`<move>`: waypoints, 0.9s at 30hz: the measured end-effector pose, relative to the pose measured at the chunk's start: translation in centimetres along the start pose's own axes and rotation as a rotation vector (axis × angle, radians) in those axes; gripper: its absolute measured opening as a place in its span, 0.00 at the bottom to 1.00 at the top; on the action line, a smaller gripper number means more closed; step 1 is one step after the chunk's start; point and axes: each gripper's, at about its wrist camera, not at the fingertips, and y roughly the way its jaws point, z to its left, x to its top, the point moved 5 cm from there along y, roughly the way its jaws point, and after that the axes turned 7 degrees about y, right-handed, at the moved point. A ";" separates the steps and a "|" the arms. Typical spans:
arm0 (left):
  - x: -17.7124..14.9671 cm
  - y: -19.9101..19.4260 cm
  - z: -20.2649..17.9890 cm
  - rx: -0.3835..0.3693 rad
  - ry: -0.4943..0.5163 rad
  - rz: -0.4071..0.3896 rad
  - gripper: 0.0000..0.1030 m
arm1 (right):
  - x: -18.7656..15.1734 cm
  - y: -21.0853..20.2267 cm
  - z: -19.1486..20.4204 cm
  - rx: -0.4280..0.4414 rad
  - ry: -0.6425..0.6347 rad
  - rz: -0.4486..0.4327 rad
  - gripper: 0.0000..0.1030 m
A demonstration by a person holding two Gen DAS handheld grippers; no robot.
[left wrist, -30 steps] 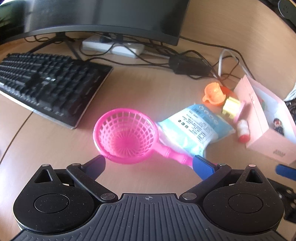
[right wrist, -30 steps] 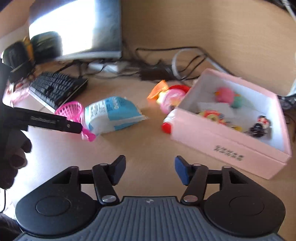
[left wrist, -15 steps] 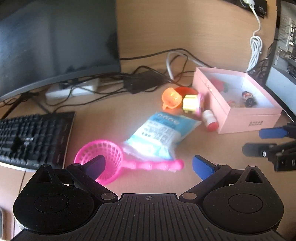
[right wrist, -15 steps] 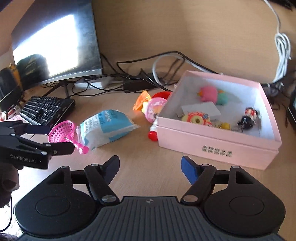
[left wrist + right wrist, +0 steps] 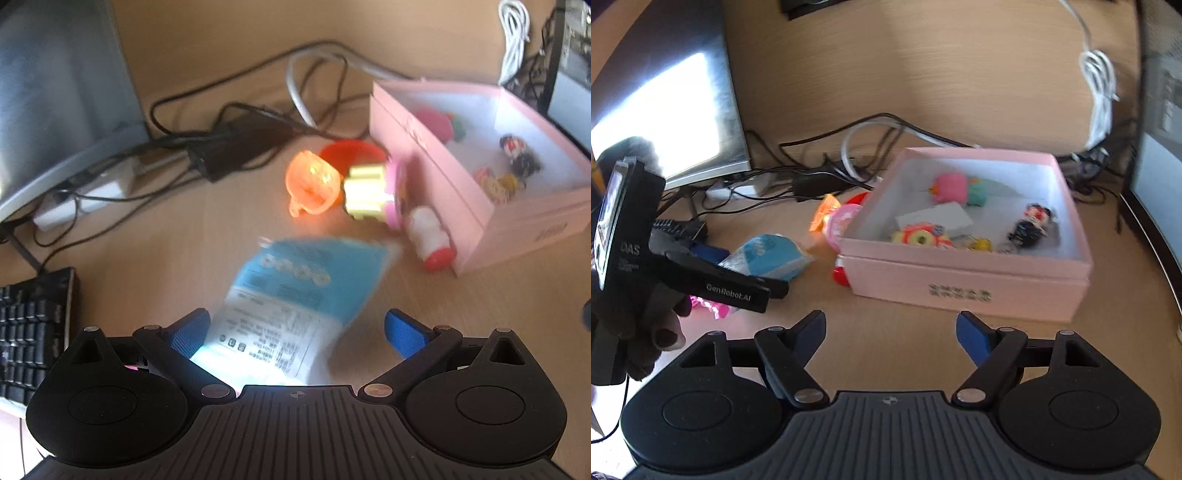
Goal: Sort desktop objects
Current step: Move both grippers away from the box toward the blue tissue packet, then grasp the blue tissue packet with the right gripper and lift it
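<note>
My left gripper (image 5: pixel 295 332) is open over a blue-and-white packet (image 5: pixel 291 291) that lies flat on the desk between its blue pads, which do not press on it. Beyond the packet lie an orange toy cup (image 5: pixel 312 182), a yellow block (image 5: pixel 364 192) on a pink plate (image 5: pixel 397 192), a red bowl (image 5: pixel 347 151) and a small white bottle with a red cap (image 5: pixel 430 242). They sit beside the open pink box (image 5: pixel 960 288), which holds several small toys. My right gripper (image 5: pixel 890 325) hangs before the box, jaws opening, nothing between them.
A black keyboard (image 5: pixel 33 332) lies at the left, with a monitor (image 5: pixel 55 92) behind it. Tangled cables and a power brick (image 5: pixel 229 151) run along the back wall. The pink strainer (image 5: pixel 709 306) lies under the person's hand (image 5: pixel 646 332), which holds the left gripper.
The left gripper swung right from the pink strainer to over the packet; the strainer left its view. The right gripper's jaws widened and it drew nearer the pink box.
</note>
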 end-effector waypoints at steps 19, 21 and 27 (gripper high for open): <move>-5.3 -6.9 -7.9 -0.270 -0.095 -0.010 1.00 | 0.7 -2.9 -3.3 -0.031 0.031 -0.019 0.77; -5.9 -8.1 -7.2 -0.226 -0.117 -0.024 1.00 | 1.1 -2.9 -2.4 -0.010 -0.013 -0.024 0.79; -9.0 -12.3 -3.8 -0.119 -0.226 -0.059 1.00 | 1.4 -1.0 3.4 0.108 -0.154 0.025 0.82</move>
